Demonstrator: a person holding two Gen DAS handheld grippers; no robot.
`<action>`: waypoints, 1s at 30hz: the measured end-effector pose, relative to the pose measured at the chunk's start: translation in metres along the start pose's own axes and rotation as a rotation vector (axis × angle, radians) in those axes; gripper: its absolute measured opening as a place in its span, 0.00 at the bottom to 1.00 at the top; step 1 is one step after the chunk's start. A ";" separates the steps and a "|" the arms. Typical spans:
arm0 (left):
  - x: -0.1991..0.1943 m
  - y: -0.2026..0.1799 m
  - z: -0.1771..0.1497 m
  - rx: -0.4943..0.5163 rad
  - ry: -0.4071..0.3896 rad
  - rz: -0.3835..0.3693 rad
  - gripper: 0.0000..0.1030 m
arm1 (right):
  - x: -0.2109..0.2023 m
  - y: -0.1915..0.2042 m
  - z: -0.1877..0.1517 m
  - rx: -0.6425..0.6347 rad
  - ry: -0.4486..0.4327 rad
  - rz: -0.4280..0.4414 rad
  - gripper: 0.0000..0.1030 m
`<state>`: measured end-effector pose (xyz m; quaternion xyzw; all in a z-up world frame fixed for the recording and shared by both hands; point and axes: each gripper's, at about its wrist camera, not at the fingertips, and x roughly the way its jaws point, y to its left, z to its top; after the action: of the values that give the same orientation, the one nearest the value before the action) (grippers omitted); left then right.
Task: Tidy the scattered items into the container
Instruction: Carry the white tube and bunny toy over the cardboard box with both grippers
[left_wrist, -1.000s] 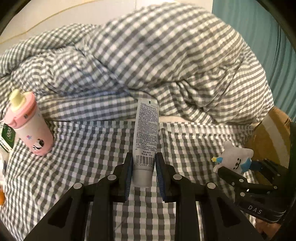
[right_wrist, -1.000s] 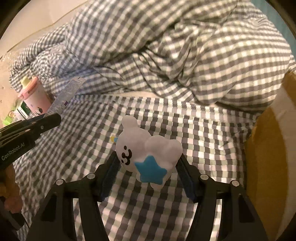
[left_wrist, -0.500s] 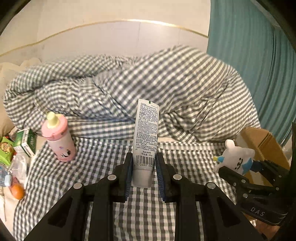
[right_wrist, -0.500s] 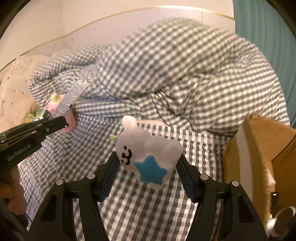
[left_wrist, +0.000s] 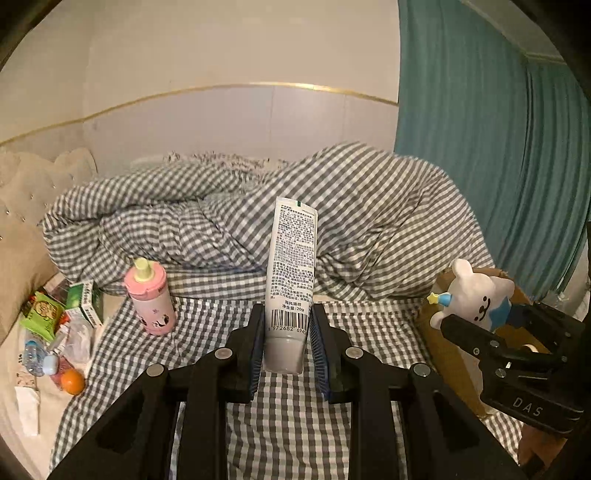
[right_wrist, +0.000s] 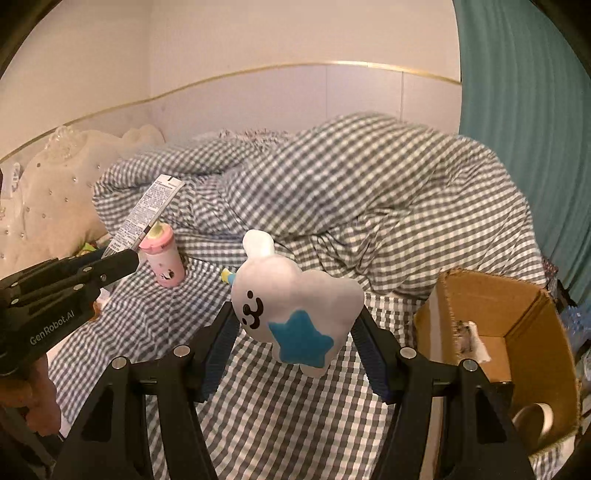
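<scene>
Items counted: one tube (left_wrist: 291, 273), one toy (right_wrist: 295, 310), one bottle (left_wrist: 149, 295), one box (right_wrist: 517, 332), one tape roll (right_wrist: 535, 421), one orange (left_wrist: 72, 382), two green cartons (left_wrist: 85, 299), one small water bottle (left_wrist: 31, 356). All rest on or beside one bed with a checked sheet (left_wrist: 295, 424) and one heaped checked duvet (left_wrist: 388, 221).

Left gripper (left_wrist: 288, 343): jaws narrowly spread, blue pads pressed on both sides of the tube near its cap end. Tube stands upright out of the jaws, barcode facing the camera, crimped end at 12 o'clock. It hangs clear of the sheet.

Right gripper (right_wrist: 295, 339): jaws about half spread, pads clamped on the flanks of the toy, a white bear figure with a blue star. Toy's head lies toward 10 o'clock in the right wrist view. It is clear of the sheet.

Box stands open at 3 o'clock of the right gripper, at the bed's edge by a teal curtain (right_wrist: 535, 110). Tape roll lies inside it, at its near corner.

Bottle, pink with a pale spout, stands upright on the sheet at 9 o'clock of the left gripper. Cartons, water bottle and orange lie in a cluster further toward 9 o'clock, near the headboard (left_wrist: 22, 229).
</scene>
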<state>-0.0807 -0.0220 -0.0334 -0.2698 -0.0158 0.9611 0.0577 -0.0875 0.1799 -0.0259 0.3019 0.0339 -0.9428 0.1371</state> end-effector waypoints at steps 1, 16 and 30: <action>-0.007 -0.002 0.001 0.001 -0.008 0.001 0.24 | -0.009 0.002 0.000 -0.002 -0.011 0.000 0.60; -0.105 -0.016 -0.006 0.002 -0.105 0.003 0.24 | -0.106 0.023 -0.004 -0.026 -0.132 -0.001 0.60; -0.144 -0.051 -0.005 0.036 -0.153 -0.041 0.24 | -0.160 0.012 -0.015 -0.006 -0.186 -0.028 0.60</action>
<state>0.0492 0.0111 0.0396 -0.1942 -0.0085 0.9776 0.0807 0.0494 0.2084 0.0547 0.2122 0.0281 -0.9685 0.1273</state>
